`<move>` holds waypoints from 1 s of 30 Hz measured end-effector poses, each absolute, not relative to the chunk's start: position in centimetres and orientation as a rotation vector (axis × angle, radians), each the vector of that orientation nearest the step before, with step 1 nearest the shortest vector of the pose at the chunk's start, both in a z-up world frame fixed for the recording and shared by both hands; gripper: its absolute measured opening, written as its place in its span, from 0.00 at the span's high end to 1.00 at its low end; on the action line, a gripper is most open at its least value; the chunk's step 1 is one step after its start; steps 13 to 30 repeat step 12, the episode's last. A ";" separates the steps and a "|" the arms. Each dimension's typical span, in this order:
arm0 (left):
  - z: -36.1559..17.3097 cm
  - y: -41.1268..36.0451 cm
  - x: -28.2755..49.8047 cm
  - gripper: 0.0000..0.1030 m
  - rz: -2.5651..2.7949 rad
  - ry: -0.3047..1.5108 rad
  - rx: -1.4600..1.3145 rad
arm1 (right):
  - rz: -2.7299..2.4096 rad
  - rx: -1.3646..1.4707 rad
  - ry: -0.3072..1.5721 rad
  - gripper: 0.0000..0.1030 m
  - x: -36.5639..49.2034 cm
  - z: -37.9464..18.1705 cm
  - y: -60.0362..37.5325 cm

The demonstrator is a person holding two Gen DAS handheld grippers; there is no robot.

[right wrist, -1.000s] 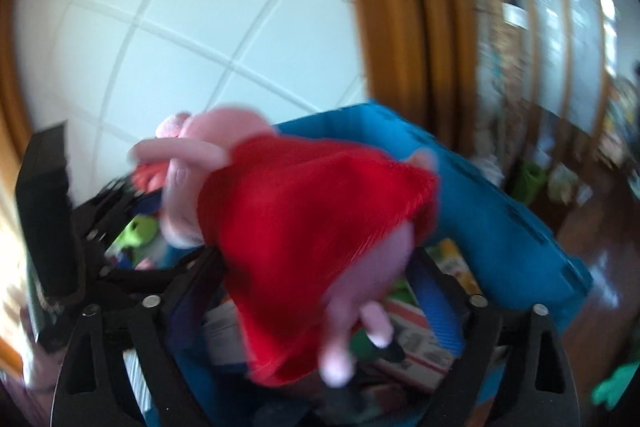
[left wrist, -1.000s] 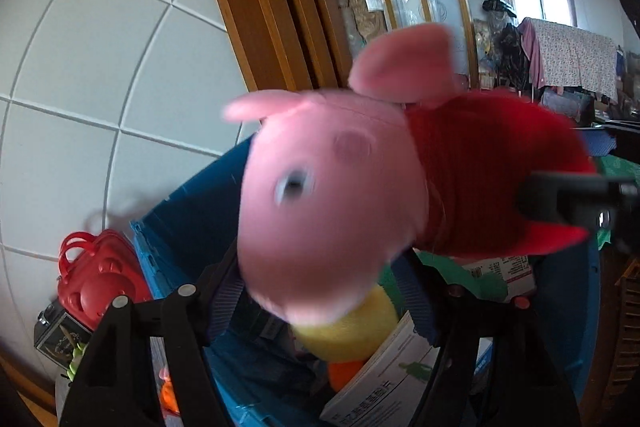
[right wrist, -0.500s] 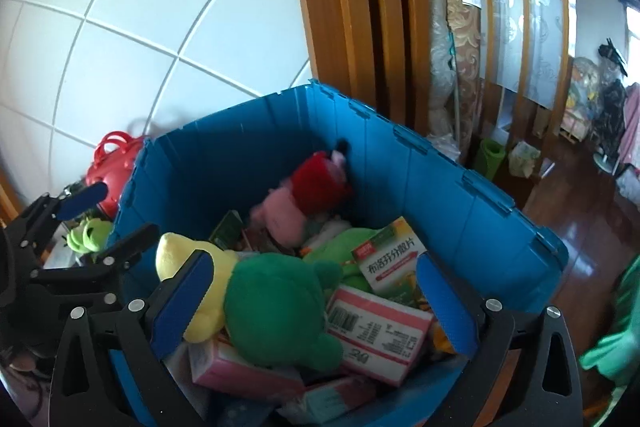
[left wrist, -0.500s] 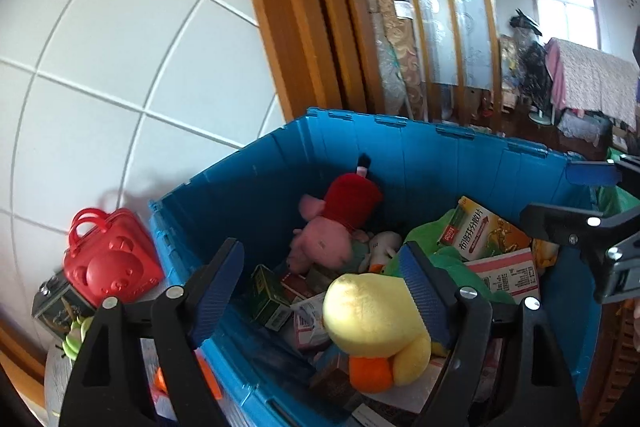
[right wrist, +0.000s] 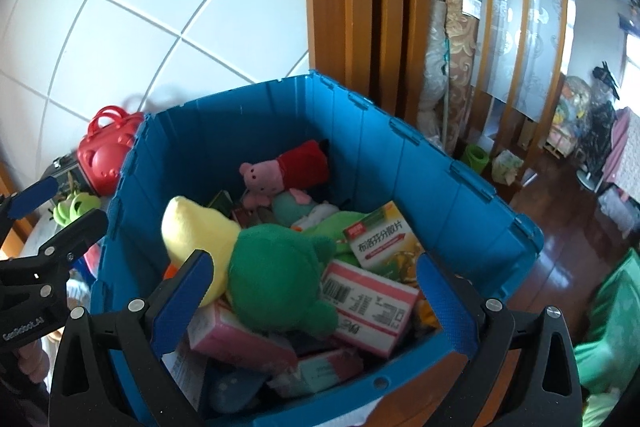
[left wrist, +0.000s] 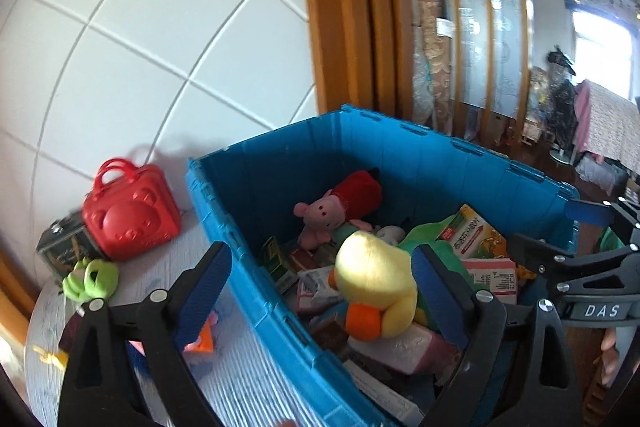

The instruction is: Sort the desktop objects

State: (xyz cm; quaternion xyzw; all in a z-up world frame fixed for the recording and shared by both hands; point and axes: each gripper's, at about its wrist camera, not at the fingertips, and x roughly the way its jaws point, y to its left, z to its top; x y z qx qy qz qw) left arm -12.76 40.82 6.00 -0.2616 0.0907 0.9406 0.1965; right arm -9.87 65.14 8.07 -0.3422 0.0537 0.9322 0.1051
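Observation:
A pink pig plush in a red dress (left wrist: 336,203) (right wrist: 280,171) lies inside the blue bin (left wrist: 440,139) (right wrist: 404,135), against its far wall. It rests on boxes beside a yellow duck plush (left wrist: 372,275) (right wrist: 192,227) and a green frog plush (right wrist: 276,267). My left gripper (left wrist: 320,263) hovers over the bin's left wall. Its jaws are opening and nothing is gripped between them. My right gripper (right wrist: 314,267) stands wide open above the bin's near side, over the frog and a pink-and-white box (right wrist: 368,303), touching nothing.
On the white tabletop (left wrist: 248,379) left of the bin stand a red bear-faced case (left wrist: 128,215), a dark box (left wrist: 60,251), a small green toy (left wrist: 92,279) and an orange item (left wrist: 202,339). A tiled wall and wooden door frame rise behind. Each gripper shows at the other view's edge.
A second ago both grippers held the pig plush above the bin. It has dropped in and lies at the far wall. Both jaws have spread, and the left gripper has shifted leftward.

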 end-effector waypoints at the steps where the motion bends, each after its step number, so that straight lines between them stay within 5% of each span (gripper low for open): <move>1: 5.9 40.7 -12.8 0.11 2.640 0.247 -0.749 | 2.745 -1.010 0.159 0.00 -9.8 8.1 65.1; 30: 6.2 40.3 -11.4 0.11 2.632 0.242 -0.752 | 2.742 -1.013 0.156 0.00 -9.0 8.1 64.9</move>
